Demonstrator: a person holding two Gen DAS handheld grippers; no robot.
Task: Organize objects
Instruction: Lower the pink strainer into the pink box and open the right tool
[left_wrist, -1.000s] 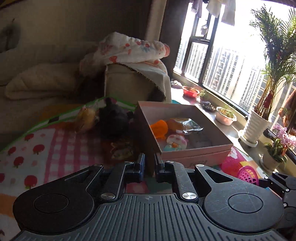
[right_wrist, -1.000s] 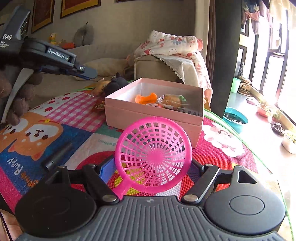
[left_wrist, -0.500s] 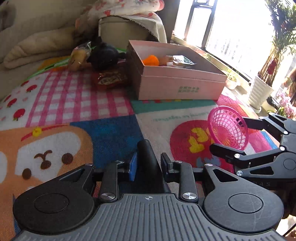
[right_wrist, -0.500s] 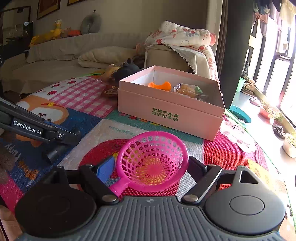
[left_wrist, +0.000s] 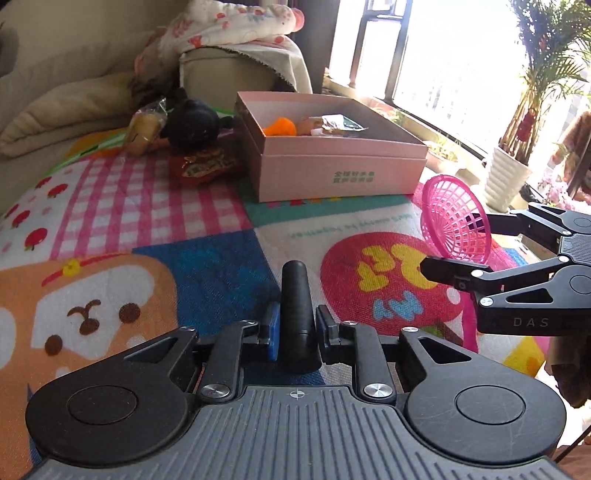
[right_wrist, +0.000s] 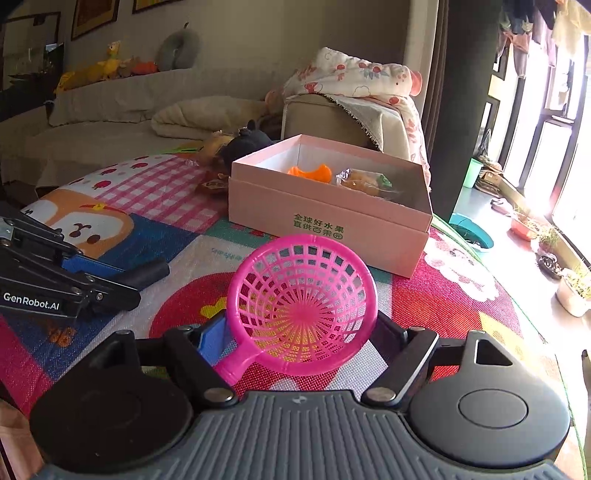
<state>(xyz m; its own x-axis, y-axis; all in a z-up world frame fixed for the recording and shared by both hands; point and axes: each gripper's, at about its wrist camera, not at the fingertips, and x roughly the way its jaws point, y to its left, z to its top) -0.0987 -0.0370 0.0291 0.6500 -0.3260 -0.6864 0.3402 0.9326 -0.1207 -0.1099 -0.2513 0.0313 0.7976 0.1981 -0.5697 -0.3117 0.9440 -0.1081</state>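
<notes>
Box sits ahead on the mat; left tongs, empty a second ago, now clamp a black cylinder; right tongs clamp the pink strainer nearby, ready for boxing.

We can't see the black cylinder's base behind gripper body; box's contents at 12 o'clock partly wall-hidden, unidentifiable.

Home living room, sofa, play mat
</notes>
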